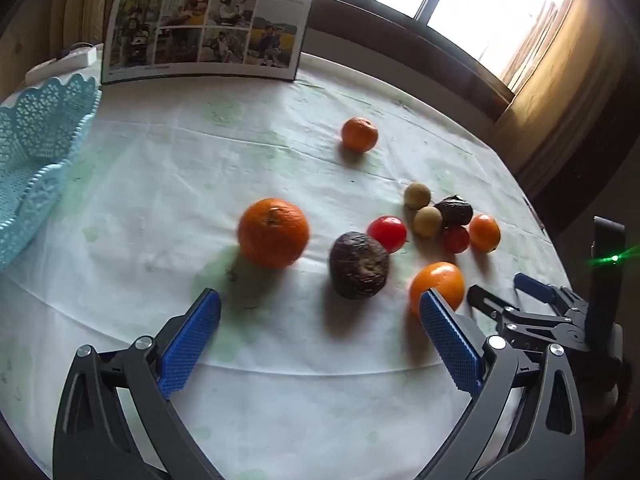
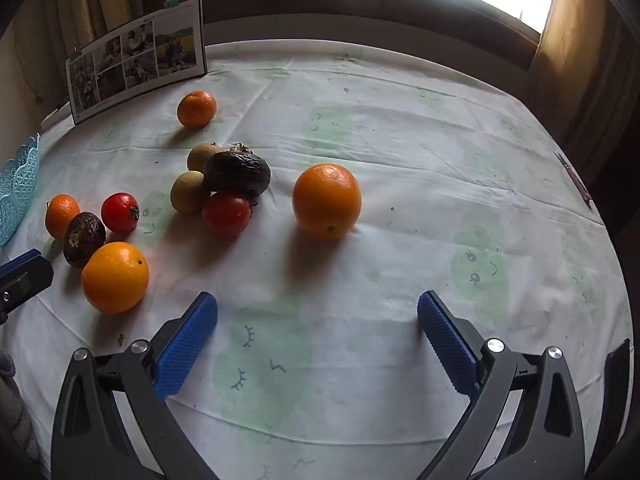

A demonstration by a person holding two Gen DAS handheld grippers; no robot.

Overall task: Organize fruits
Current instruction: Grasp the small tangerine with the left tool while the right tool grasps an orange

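Left gripper (image 1: 320,304): jaws spread wide, holding nothing; hovers low over the counter (image 1: 280,400), aimed at the gap between the big orange and the dark wrinkled fruit.
Right gripper (image 2: 317,304): jaws also wide apart and empty; bare cloth between them, the nearest orange (image 2: 327,200) sits ahead, centre of the frame.
Fruit: all loose on the counter, none in the basket. In the left wrist view, a big orange (image 1: 273,233) at centre, a dark wrinkled fruit (image 1: 359,265) just right of it, a small orange (image 1: 359,134) alone further up.
Cluster: right of centre in the left view, a red fruit (image 1: 387,233), two pale round fruits (image 1: 417,196), another dark fruit and a small orange, touching or nearly so.
Basket (image 1: 36,168): blue lace-pattern, far left edge of the left view, well apart from the fruit.
Risk, rolling: round fruit on a smooth cloth; a pad nudging one side first would likely send it rolling.
Risk, cluster: closing on one packed piece may shove its neighbours towards the right counter edge.
Risk, squashing: the wrinkled fruit looks soft; a hard squeeze could split it.
Risk, collision: the right gripper's fingers show at lower right of the left view, near an orange (image 1: 437,286); both reaching there could clash.
Risk, carry: long travel to the basket; a shallow pinch may drop the fruit.
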